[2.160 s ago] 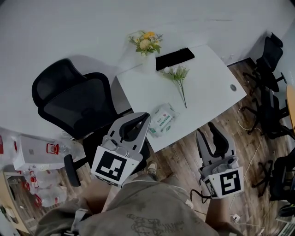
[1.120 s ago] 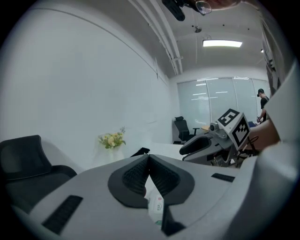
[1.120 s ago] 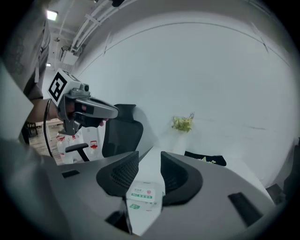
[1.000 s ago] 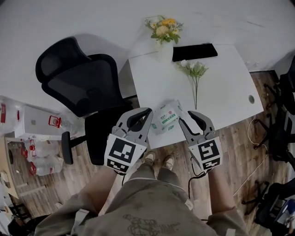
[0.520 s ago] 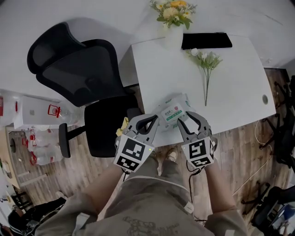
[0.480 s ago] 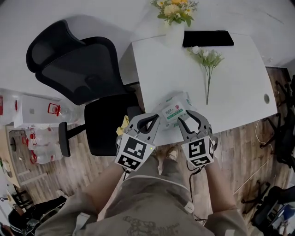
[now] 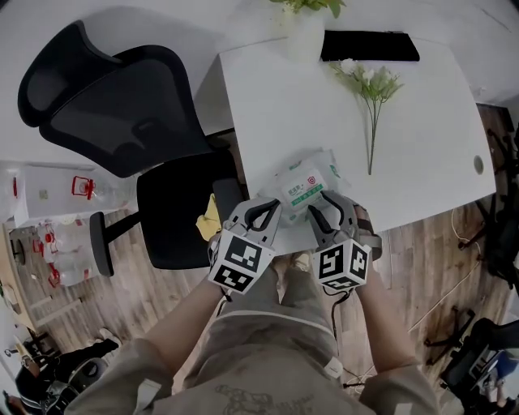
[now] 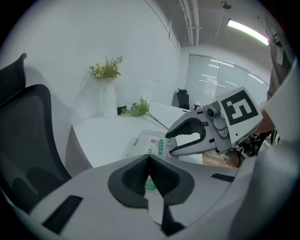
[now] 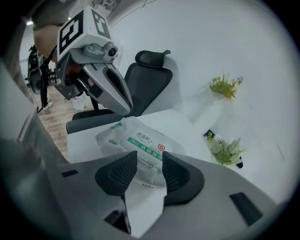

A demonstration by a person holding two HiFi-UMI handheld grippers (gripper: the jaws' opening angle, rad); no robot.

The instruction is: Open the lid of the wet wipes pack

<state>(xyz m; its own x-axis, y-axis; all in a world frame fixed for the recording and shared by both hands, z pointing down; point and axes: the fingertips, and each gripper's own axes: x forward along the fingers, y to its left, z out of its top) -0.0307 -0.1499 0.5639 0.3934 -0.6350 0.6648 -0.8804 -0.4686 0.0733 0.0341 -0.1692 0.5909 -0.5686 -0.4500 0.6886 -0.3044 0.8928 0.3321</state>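
Note:
The wet wipes pack (image 7: 304, 185), white with a green label, lies flat near the front edge of the white table (image 7: 422, 138), its lid down. My left gripper (image 7: 266, 206) hangs just left of the pack's near end, shut and empty. My right gripper (image 7: 323, 204) hovers over the near right corner, its jaws opening, nothing pressed between the pads. In the left gripper view the pack (image 8: 152, 145) lies beyond the shut left gripper (image 8: 149, 159), the right gripper (image 8: 169, 143) over it. In the right gripper view the pack (image 9: 140, 138) shows through the right gripper (image 9: 149, 157); the left gripper (image 9: 127, 108) is beside it.
A black office chair (image 7: 122, 113) stands left of the table with a yellow item (image 7: 209, 219) on its seat. On the table's far side are a vase of flowers (image 7: 304, 20), a flat black object (image 7: 369, 44) and a loose flower stem (image 7: 371, 89).
Both grippers have come down and closed in on the pack's near end, from well in front of the table to either side of it. The pack has not moved.

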